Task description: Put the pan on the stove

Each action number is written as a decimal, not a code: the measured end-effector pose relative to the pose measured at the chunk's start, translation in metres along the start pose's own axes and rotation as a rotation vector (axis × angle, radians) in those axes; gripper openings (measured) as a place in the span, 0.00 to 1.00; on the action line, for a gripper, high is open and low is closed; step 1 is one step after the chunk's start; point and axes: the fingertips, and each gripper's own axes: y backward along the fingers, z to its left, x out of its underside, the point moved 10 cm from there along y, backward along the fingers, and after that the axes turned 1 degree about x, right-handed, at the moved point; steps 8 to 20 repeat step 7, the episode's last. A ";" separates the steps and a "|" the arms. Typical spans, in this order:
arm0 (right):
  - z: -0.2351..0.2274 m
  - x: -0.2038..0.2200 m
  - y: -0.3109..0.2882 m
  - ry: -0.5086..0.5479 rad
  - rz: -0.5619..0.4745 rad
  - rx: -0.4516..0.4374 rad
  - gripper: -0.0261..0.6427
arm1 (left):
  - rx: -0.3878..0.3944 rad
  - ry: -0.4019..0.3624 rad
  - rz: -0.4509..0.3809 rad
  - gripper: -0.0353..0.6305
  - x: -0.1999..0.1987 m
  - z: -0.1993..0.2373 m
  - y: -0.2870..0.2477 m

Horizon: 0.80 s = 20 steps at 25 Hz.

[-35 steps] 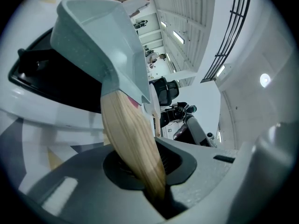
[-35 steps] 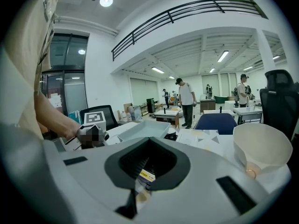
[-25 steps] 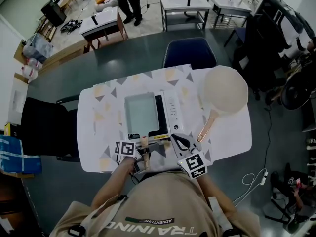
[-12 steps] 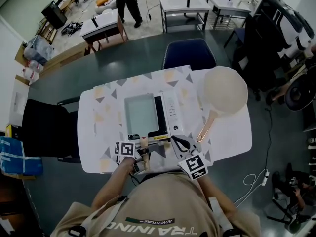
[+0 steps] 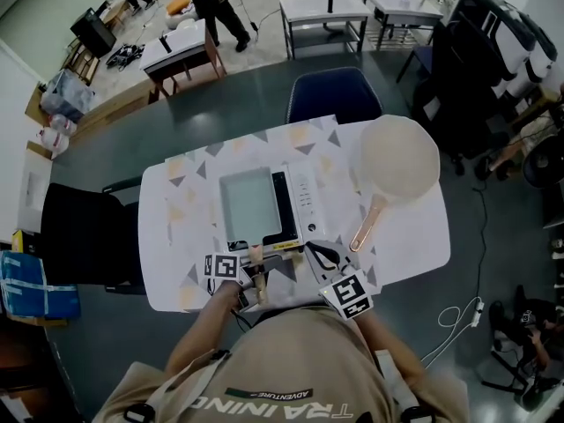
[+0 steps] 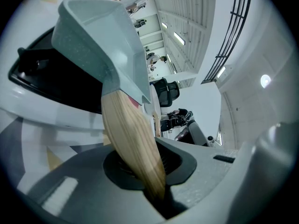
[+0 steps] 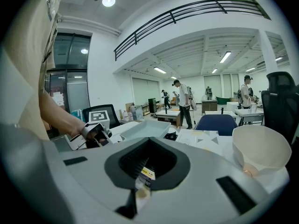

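Note:
A square pale grey-green pan [image 5: 251, 203] sits on the black top of the white induction stove [image 5: 304, 203] in the middle of the table. Its wooden handle [image 5: 256, 254] points toward me. My left gripper [image 5: 256, 270] is shut on that handle at the stove's near edge. In the left gripper view the handle [image 6: 131, 134] runs up from the left gripper [image 6: 149, 183] to the pan [image 6: 103, 45] over the stove top [image 6: 42, 78]. My right gripper [image 5: 324, 254] rests by the stove's near right corner. That right gripper [image 7: 140, 185] is shut on nothing.
A round cream pan [image 5: 401, 159] with a wooden handle lies on the table's right side, also the cream pan [image 7: 259, 148] in the right gripper view. A blue chair [image 5: 335, 95] stands behind the table and a black chair [image 5: 84, 227] to its left. The patterned tablecloth [image 5: 189, 183] covers the table.
The pan and both grippers hold their places. Only the people walking in the background have shifted.

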 end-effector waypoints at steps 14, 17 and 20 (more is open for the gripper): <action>0.004 -0.004 0.003 0.011 0.012 -0.022 0.03 | -0.004 0.010 0.003 0.13 0.005 -0.002 0.001; 0.004 -0.004 0.003 0.011 0.012 -0.022 0.03 | -0.004 0.010 0.003 0.13 0.005 -0.002 0.001; 0.004 -0.004 0.003 0.011 0.012 -0.022 0.03 | -0.004 0.010 0.003 0.13 0.005 -0.002 0.001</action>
